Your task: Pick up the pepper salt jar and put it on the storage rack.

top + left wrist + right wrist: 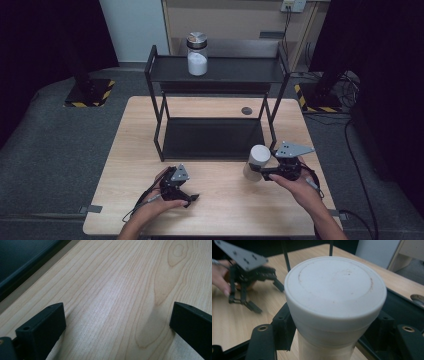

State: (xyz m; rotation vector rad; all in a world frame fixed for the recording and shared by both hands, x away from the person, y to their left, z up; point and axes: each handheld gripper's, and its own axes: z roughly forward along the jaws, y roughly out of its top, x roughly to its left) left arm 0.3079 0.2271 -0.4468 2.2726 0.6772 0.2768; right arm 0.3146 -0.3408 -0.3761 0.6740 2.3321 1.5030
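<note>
Pale wood grain covers the bench (215,210) in the high view, with a black two-tier rack (215,100) at its back and a glass jar (197,54) on the top shelf. Near the front right, the right hand-held gripper (259,173) clamps a white canister (257,162) standing on the bench. The left hand-held gripper (192,199) rests front left.

From the left gripper view, its jaws stand wide apart over bare wood.

From the right gripper view, both jaws press the white canister (334,305) just below its lid.
</note>
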